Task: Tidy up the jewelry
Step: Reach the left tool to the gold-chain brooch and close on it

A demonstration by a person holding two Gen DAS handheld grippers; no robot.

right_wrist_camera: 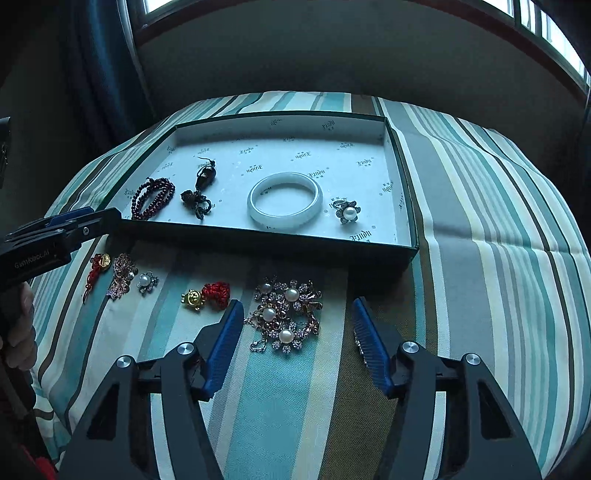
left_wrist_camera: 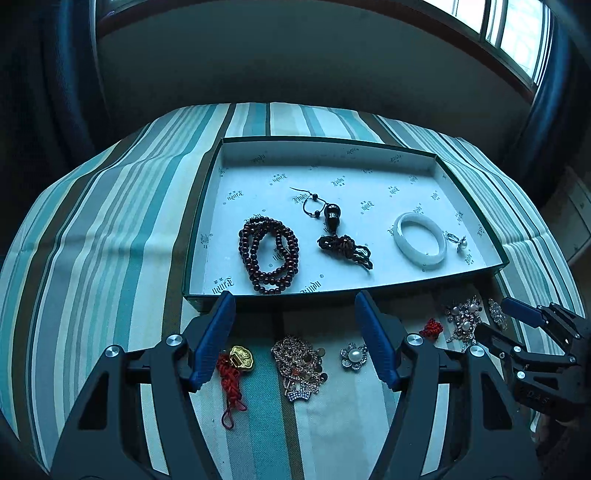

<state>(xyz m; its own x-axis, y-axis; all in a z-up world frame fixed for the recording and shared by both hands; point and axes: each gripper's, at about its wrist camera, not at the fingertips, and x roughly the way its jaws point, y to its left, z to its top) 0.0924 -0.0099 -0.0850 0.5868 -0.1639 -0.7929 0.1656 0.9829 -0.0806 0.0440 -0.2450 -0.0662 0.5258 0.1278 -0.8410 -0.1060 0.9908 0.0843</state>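
Both grippers, left gripper (left_wrist_camera: 295, 339) and right gripper (right_wrist_camera: 297, 345), had half-open, empty fingers. Between the right fingers lay the pearl brooch cluster (right_wrist_camera: 286, 314) — best lowered straight, then closed gently.

Likely a home bedroom: striped teal-and-cream fabric sheet (left_wrist_camera: 110, 221) spread over a soft surface, dark blue curtains (right_wrist_camera: 99, 55), wood-framed window (left_wrist_camera: 517, 29) above.

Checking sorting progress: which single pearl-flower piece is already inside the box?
The pearl-centred flower ring right of the white bangle; the other single pearl flower lies on the striped cloth.
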